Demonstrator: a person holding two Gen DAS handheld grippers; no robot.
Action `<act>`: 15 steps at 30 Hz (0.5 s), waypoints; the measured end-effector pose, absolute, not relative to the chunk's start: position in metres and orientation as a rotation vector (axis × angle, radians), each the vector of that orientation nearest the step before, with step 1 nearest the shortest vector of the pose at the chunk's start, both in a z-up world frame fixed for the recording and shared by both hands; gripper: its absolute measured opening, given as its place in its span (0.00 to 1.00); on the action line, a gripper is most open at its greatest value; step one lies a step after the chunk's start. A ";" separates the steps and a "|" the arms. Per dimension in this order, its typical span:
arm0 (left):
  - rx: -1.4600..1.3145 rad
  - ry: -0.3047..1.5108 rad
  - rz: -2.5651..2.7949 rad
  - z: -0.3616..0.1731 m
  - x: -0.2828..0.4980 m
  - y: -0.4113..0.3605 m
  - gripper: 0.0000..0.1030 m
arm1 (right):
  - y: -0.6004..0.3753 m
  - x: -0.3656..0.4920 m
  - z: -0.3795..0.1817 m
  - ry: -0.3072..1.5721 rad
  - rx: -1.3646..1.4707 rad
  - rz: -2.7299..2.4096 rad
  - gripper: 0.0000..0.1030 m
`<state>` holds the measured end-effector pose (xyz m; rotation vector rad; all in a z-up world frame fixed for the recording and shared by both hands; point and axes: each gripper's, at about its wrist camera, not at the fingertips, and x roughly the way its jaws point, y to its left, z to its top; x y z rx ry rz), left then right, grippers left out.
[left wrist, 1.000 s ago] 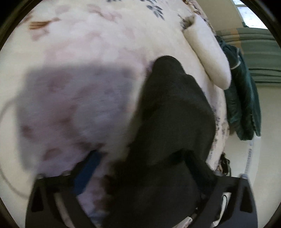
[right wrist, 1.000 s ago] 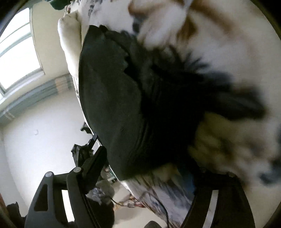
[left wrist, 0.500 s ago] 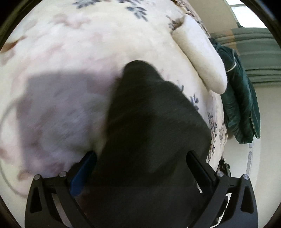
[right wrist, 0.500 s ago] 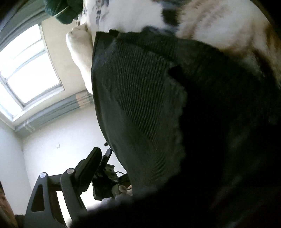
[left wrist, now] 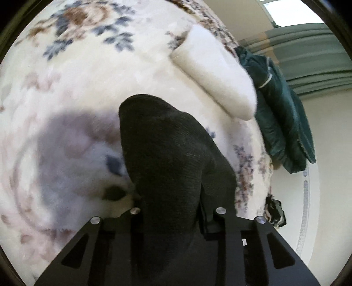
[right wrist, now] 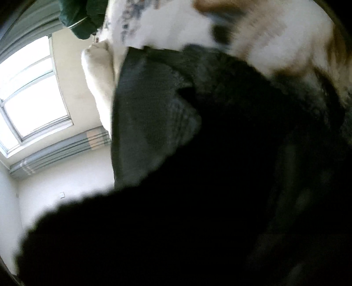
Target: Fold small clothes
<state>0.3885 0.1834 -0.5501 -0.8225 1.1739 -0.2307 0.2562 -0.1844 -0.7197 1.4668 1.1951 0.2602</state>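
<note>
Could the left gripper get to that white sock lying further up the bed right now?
Probably not yet. The left gripper is closing on the black sock, which fills its jaws. The white sock lies uncovered on the blanket beyond, so the path looks free otherwise.

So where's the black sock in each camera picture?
Left wrist view: the black sock runs up the middle from between the left gripper fingers, over the flowery blanket.
Right wrist view: the sock fills the middle and bottom, very close and dark.
Shared landmark: the white rolled cloth beside the dark green jacket.
</note>
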 end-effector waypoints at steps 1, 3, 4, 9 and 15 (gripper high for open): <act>-0.821 1.169 -0.242 -0.544 0.393 0.181 0.24 | -0.182 0.260 -0.712 1.189 1.457 0.263 0.24; -0.817 1.152 -0.258 -0.525 0.407 0.178 0.24 | -0.188 0.270 -0.689 1.162 1.454 0.283 0.24; -0.818 1.144 -0.269 -0.519 0.413 0.177 0.24 | -0.186 0.277 -0.678 1.151 1.448 0.294 0.24; -0.803 1.070 -0.341 -0.464 0.474 0.167 0.24 | -0.187 0.335 -0.612 1.052 1.412 0.346 0.23; -0.738 0.991 -0.418 -0.414 0.586 0.160 0.24 | -0.189 0.449 -0.552 0.927 1.363 0.388 0.23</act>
